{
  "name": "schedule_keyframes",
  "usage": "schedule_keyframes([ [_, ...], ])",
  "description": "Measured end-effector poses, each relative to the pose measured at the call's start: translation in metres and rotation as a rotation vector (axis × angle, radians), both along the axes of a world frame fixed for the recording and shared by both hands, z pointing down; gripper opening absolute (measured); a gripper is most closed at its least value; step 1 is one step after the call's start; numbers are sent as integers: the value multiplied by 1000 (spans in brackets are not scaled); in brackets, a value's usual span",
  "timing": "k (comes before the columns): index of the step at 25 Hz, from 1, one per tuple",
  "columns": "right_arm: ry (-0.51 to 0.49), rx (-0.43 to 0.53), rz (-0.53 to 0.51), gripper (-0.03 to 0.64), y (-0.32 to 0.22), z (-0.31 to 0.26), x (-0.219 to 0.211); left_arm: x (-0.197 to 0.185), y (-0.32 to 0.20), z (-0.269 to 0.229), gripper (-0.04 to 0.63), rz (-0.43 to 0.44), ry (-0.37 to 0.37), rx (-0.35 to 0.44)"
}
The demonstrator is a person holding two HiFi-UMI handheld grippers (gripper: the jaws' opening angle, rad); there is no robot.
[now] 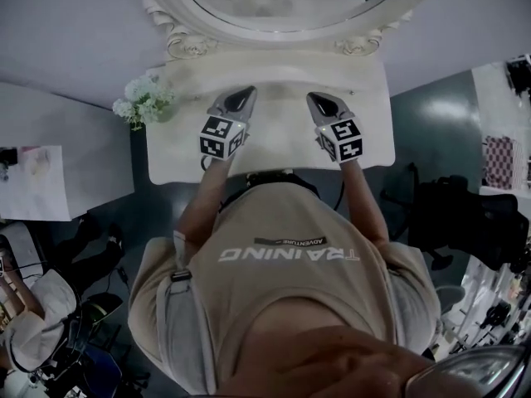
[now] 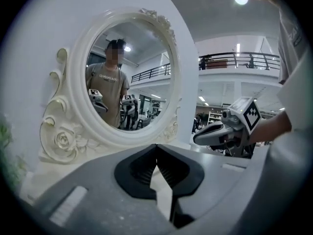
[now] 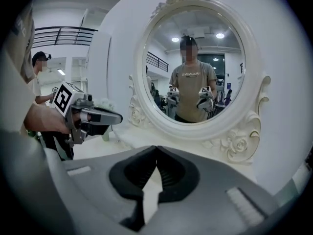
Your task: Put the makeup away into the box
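Two tongs [image 1: 247, 92] [image 1: 314, 98], one mirror [image 1: 278, 2], one table [image 1: 176, 154], one flower bunch [image 1: 145, 99].

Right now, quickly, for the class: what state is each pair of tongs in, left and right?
Left tongs: closed, nothing between the jaws.
Right tongs: closed, nothing between the jaws.

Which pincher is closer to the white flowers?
Left. In the head view the left gripper is just right of the flowers; the right gripper is farther, beyond the left one.
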State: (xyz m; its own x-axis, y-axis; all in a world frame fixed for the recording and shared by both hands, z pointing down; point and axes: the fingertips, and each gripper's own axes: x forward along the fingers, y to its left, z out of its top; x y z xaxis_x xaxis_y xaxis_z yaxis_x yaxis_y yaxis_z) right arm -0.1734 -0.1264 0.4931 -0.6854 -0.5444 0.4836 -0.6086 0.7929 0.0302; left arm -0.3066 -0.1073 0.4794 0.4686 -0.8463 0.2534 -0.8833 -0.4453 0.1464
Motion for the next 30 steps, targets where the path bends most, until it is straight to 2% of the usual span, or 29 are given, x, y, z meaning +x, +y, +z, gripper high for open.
schedule_keyframes([
  [6,-122,94,-17,5,0,-51,-20,-1,-3,-56,8,3,-32,119],
  [11,-163,149,-46,5,6,-90,-33,-2,-1,-93,8,-13,-19,199],
  [14,-177,189,-50,5,8,-111,-37,-3,4,-108,8,-13,-26,223],
  [18,-179,231,-47,5,10,-124,-38,-4,6,-119,8,-14,14,252],
  [22,-197,272,-7,5,5,-130,-28,-5,0,-120,8,-28,-5,278],
  [30,-201,250,24,5,-1,-118,-22,0,-12,-114,8,7,-8,283],
])
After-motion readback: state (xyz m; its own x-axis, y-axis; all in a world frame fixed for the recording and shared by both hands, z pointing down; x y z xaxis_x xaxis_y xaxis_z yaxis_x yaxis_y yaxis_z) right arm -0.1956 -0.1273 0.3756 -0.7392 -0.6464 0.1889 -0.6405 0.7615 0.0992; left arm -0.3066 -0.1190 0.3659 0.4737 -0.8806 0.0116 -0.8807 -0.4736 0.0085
